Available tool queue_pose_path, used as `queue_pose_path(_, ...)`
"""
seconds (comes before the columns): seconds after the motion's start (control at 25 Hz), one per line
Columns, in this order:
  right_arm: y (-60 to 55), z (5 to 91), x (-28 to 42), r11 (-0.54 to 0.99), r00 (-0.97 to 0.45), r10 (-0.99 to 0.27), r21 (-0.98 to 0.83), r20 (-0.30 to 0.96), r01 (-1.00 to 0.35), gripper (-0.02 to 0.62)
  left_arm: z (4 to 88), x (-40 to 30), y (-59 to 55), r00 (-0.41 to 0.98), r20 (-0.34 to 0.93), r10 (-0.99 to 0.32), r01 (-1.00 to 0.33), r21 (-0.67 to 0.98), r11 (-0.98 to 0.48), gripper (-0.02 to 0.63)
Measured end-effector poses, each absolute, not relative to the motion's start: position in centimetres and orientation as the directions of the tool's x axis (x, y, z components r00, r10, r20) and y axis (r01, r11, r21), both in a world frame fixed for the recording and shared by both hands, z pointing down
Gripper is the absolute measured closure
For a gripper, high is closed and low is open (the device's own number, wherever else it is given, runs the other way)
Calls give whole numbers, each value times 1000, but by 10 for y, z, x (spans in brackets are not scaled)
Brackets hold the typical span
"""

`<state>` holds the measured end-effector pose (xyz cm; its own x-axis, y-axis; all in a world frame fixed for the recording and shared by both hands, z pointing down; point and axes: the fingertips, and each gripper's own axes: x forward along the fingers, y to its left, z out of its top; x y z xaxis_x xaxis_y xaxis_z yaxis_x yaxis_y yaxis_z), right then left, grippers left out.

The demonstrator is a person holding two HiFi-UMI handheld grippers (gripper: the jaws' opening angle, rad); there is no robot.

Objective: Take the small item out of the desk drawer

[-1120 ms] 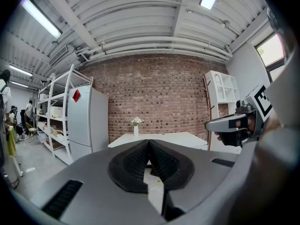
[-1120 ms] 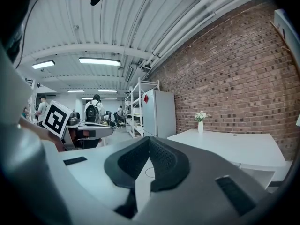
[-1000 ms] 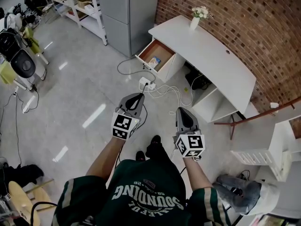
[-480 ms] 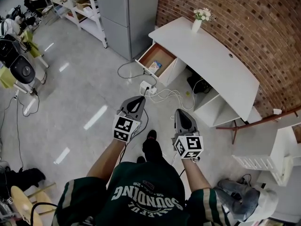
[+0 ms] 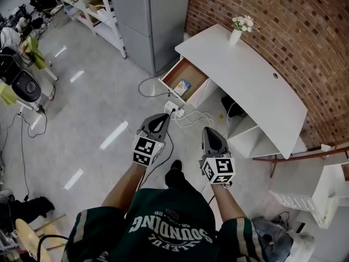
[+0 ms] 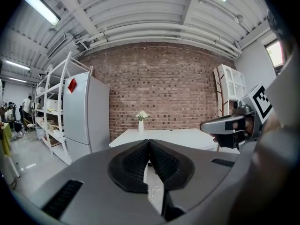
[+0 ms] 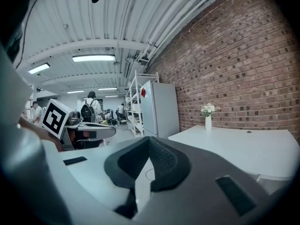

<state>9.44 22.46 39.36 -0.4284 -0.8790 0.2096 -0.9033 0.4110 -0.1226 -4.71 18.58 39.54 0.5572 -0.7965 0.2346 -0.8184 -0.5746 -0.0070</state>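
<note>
The white desk stands against the brick wall, and its wooden drawer is pulled open toward the floor. A small blue and yellow item lies inside the drawer. My left gripper is shut and empty, short of the drawer and above the floor cables. My right gripper is beside it, also shut and empty. In the left gripper view the jaws meet, pointing at the desk; the drawer is hidden there. In the right gripper view the right gripper is closed tip to tip.
A power strip with white cables lies on the floor just below the drawer. A vase of flowers stands on the desk. A grey cabinet and shelving stand behind to the left. A white shelf unit is at right.
The person has walked toward the desk: the desk and open drawer now sit lower in the head view, closer to both grippers. Both grippers stay shut and empty.
</note>
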Motion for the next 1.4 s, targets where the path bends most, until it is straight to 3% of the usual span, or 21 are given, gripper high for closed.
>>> queue_pose_path(0.84, 89, 394, 89, 506, -527, -827, -150, 196, -849, 571, 392, -48, 66, 466, 248, -849, -873, -30, -487, 591)
queue_pose_path(1.4, 24, 400, 86, 451, -460, -859, -92, 226, -888, 571, 402, -35, -14, 566, 229, -792, -813, -4, -582, 591)
